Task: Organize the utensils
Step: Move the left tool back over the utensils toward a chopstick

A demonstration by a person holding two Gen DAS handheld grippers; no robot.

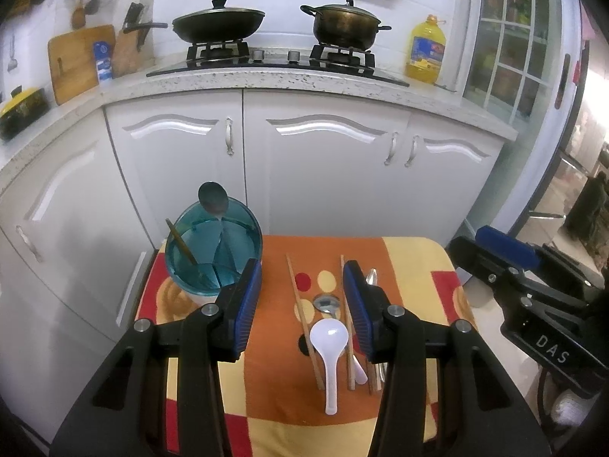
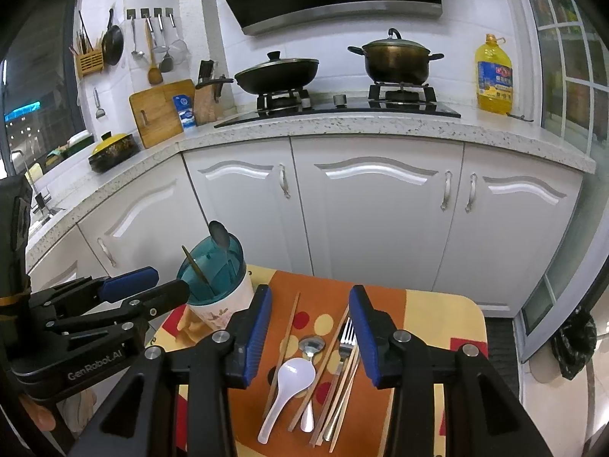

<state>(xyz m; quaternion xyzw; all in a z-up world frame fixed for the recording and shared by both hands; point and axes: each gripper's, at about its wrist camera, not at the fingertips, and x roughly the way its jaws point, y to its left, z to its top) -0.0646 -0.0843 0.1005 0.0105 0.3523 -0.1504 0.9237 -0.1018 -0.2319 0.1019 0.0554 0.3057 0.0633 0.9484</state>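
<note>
A teal utensil holder [image 1: 213, 251] stands at the far left of the patterned table; it also shows in the right wrist view [image 2: 215, 278]. A metal spoon [image 1: 213, 200] and a chopstick [image 1: 184, 247] stand in it. On the cloth lie a white soup spoon [image 1: 329, 346] [image 2: 285, 384], a metal spoon [image 1: 326, 302] [image 2: 310, 346], a fork [image 2: 344, 339] and several chopsticks [image 1: 304, 323] [image 2: 283, 346]. My left gripper [image 1: 302, 304] is open above them, empty. My right gripper [image 2: 310, 333] is open above the same pile, empty.
The small table has a red, orange and yellow cloth [image 1: 415, 266]. White cabinets [image 1: 323, 167] stand behind it. The counter carries a stove with a wok [image 1: 219, 21] and a pot [image 1: 344, 24], an oil bottle [image 1: 426, 51] and a cutting board [image 1: 76, 61].
</note>
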